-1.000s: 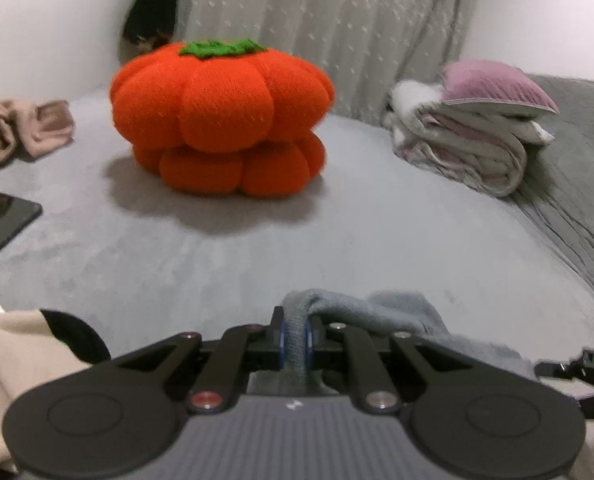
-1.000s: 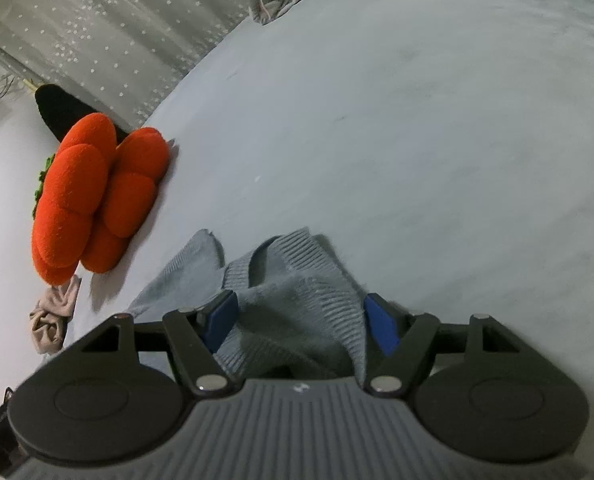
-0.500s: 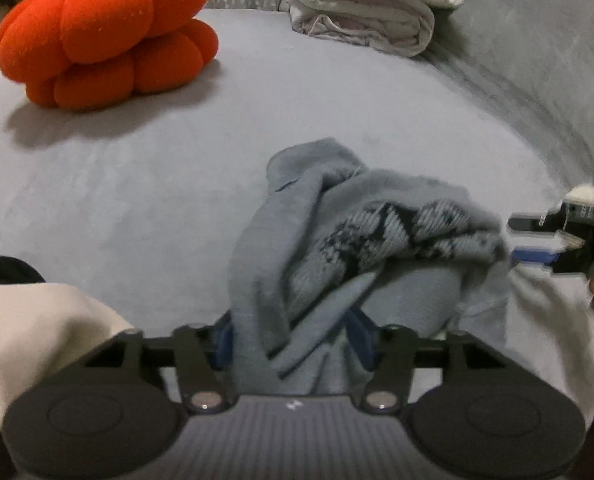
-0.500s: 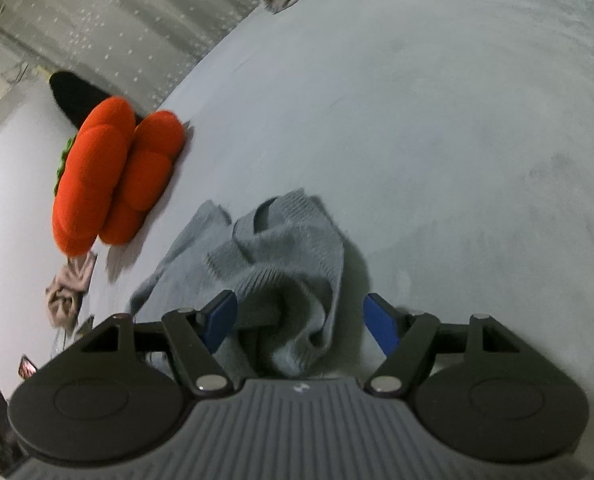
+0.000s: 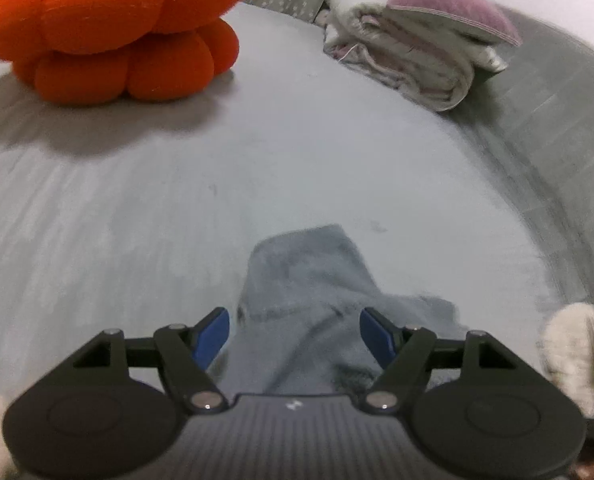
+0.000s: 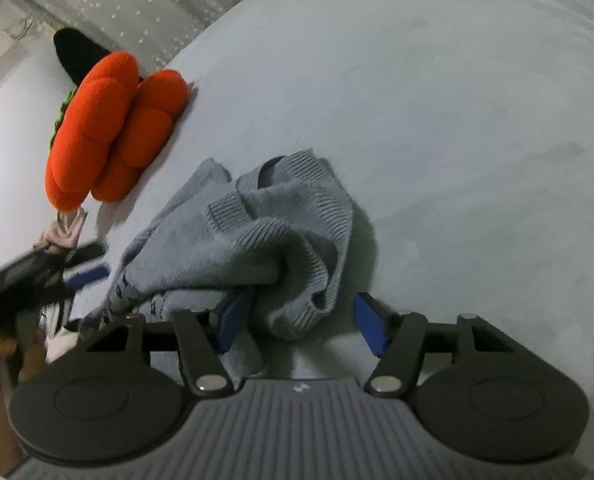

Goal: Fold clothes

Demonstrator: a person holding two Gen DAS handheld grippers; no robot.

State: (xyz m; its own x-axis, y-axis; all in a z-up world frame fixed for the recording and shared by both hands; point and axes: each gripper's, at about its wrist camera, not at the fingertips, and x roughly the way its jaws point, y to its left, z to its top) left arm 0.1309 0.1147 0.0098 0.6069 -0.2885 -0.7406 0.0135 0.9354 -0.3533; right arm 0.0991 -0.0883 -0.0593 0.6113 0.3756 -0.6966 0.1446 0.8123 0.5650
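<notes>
While the grey sweater (image 6: 265,236) lies crumpled on the bed (image 6: 457,120), your left gripper (image 5: 295,334) has just been opening, sweater between jaws untouched; your right gripper (image 6: 297,320) has just been closing, still apart, sweater between them. Pumpkin pillow (image 5: 113,28) well beyond.

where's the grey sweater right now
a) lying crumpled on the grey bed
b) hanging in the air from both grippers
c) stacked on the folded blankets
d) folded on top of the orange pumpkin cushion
a: the grey sweater lies bunched on the bed, with neither gripper pinching it.
</notes>
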